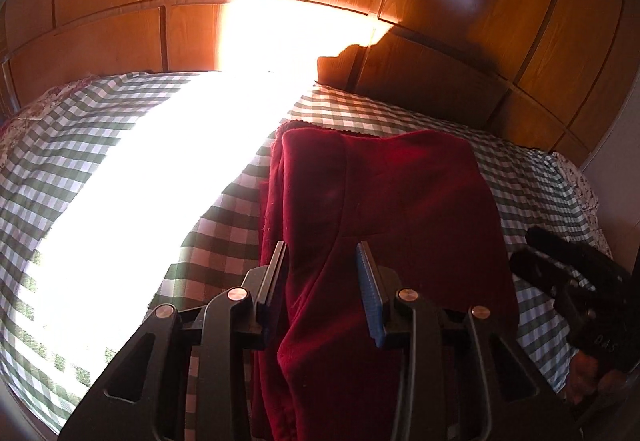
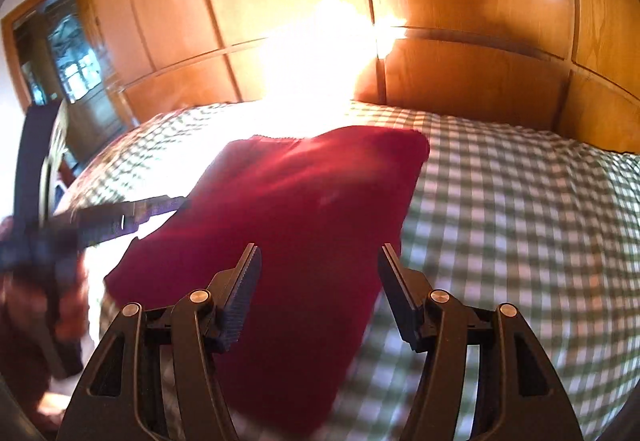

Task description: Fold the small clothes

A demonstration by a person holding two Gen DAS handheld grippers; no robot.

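Note:
A dark red fleece garment (image 1: 400,201) lies folded in a rough rectangle on the green and white checked bed cover (image 1: 100,145). My left gripper (image 1: 322,261) hovers over its near left part, jaws open, with a ridge of the red cloth showing between the blue pads (image 1: 370,281); the pads do not press it. In the right wrist view the same garment (image 2: 312,193) lies below my right gripper (image 2: 320,261), which stands wide open over its near right edge with nothing gripped. The left gripper (image 2: 120,217) shows blurred at the garment's left side.
Wooden panelled doors (image 2: 480,81) rise behind the bed. A strong patch of sunlight (image 1: 160,181) washes out the cover left of the garment. The right gripper (image 1: 580,273) sits at the bed's right edge. A chair back (image 2: 52,145) and a glazed door (image 2: 68,53) stand at the left.

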